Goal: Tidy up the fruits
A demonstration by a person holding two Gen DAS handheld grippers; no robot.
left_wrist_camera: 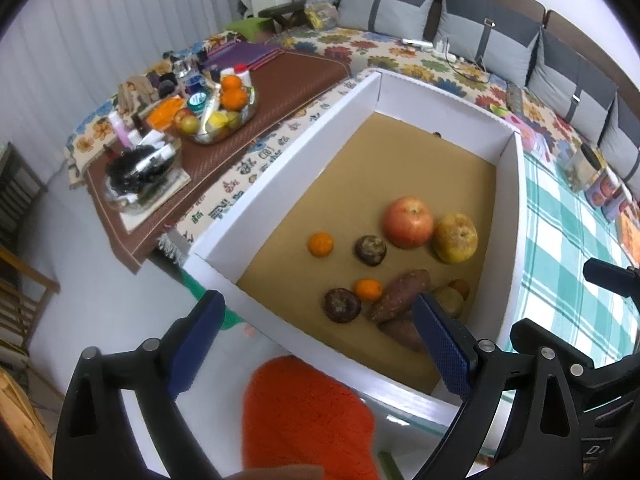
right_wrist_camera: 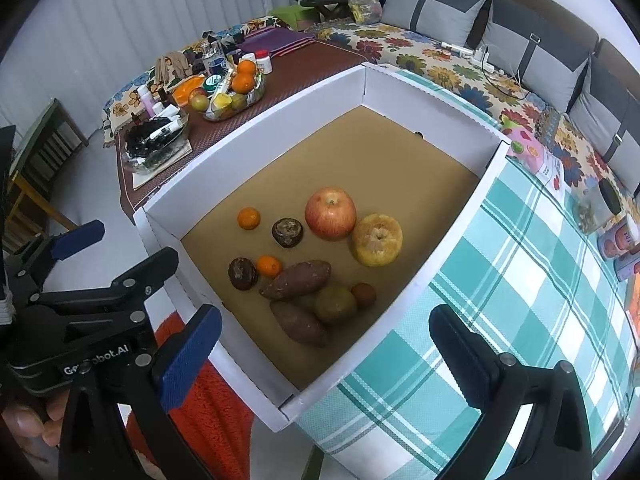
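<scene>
The fruits lie on the brown floor of a shallow white box (right_wrist_camera: 460, 224), gathered toward its near right part. A red apple (right_wrist_camera: 330, 213) sits beside a yellow, rough-skinned fruit (right_wrist_camera: 377, 239), the two just about touching. To the apple's left is a dark wrinkled fruit (right_wrist_camera: 287, 233), and further left a small orange (right_wrist_camera: 248, 218) stands apart from the rest. Nearer the camera a second dark fruit (right_wrist_camera: 243, 273) and a second small orange (right_wrist_camera: 269, 266) sit next to a sweet potato (right_wrist_camera: 296, 280), which lies slantwise; another sweet potato (right_wrist_camera: 299, 323) lies just below it, with a greenish round fruit (right_wrist_camera: 335, 304) against them and a small reddish-brown fruit (right_wrist_camera: 363, 294) at its right. The box rests on a green and white checked cloth (right_wrist_camera: 500, 288). The left hand-held gripper (left_wrist_camera: 320, 344) hovers over the box's near wall with its blue-padded fingers spread wide and nothing between them; the right hand-held gripper (right_wrist_camera: 324, 352) hangs over the near corner of the box, likewise spread wide and empty. Something fuzzy and orange-red (left_wrist_camera: 304, 416) shows below the left one. Beyond the box, a low table (right_wrist_camera: 296, 68) carries a glass bowl of fruit (right_wrist_camera: 234, 94) and assorted bottles, and a sofa with a flowered cover (right_wrist_camera: 420, 60) and grey cushions runs behind.
</scene>
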